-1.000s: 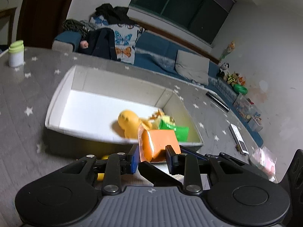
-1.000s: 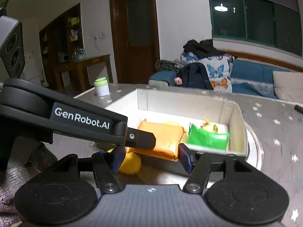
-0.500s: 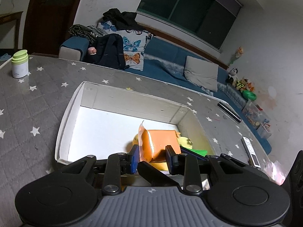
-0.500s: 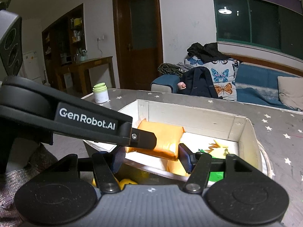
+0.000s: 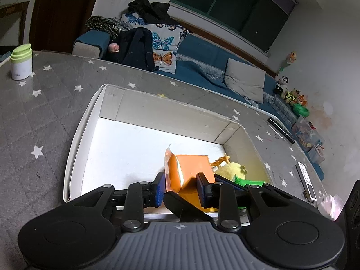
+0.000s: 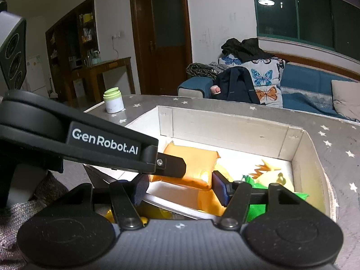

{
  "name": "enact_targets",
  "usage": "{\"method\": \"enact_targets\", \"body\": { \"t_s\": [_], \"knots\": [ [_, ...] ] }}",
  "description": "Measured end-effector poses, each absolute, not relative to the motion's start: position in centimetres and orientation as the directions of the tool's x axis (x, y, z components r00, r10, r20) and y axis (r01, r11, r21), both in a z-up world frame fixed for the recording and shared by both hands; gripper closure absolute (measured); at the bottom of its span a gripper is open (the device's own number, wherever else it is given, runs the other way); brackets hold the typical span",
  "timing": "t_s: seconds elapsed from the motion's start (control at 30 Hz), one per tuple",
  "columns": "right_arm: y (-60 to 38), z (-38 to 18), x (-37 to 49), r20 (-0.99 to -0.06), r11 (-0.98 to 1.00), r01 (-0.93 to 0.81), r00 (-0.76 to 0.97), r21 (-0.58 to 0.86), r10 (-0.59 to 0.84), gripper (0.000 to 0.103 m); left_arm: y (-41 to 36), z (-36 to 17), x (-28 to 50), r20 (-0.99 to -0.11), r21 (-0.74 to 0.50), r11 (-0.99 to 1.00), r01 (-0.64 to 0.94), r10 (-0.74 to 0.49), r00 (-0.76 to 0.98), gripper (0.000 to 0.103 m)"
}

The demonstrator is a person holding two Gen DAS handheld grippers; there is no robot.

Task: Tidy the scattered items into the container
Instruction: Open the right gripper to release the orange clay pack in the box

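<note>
An orange packet [image 5: 191,166] [image 6: 191,164] hangs over the inside of the white box [image 5: 81,135] [image 6: 247,132], held from two sides. My left gripper [image 5: 181,185] has its blue pads on one end of the packet, and its jaws are closing on it. My right gripper [image 6: 181,187] is shut across the packet's width. The left gripper's finger crosses the right wrist view in front of the packet. A yellow plush toy [image 5: 234,168] [image 6: 276,177] and a green packet [image 5: 247,183] [image 6: 256,209] lie in the box's right end.
The box stands on a grey, star-patterned table [image 5: 33,117]. A white jar with a green lid [image 5: 21,63] [image 6: 113,100] stands at the far left. A remote [image 5: 306,180] and a pink bag [image 5: 330,204] lie to the right. A yellow item [image 6: 139,219] lies outside the box's near wall.
Both grippers have carried the orange packet forward, from the box's near wall to over its floor. The plush toy and green packet now sit lower and to the right in both views.
</note>
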State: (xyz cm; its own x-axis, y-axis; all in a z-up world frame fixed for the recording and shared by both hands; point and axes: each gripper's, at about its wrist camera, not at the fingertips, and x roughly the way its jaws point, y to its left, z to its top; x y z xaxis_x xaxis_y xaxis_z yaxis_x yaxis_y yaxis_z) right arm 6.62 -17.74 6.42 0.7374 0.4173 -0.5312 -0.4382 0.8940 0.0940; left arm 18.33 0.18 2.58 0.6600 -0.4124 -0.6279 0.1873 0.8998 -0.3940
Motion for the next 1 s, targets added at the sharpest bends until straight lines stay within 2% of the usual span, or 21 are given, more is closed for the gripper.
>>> {"method": "enact_targets", "body": {
  "t_s": [0.5,1.0],
  "knots": [
    [-18.3,6.3,5.6,-0.518,0.898,-0.427,0.746,0.108,0.418,0.040,0.5,2.2,18.6,-0.641,-0.405,0.899,0.164,-0.407,0.650,0.070],
    [-19.4,7.3,3.3,-0.489,0.896,-0.430,0.760,0.116,0.428,0.040,0.6,3.2,16.4,-0.630,-0.359,0.917,0.175,-0.376,0.680,0.070]
  ]
}}
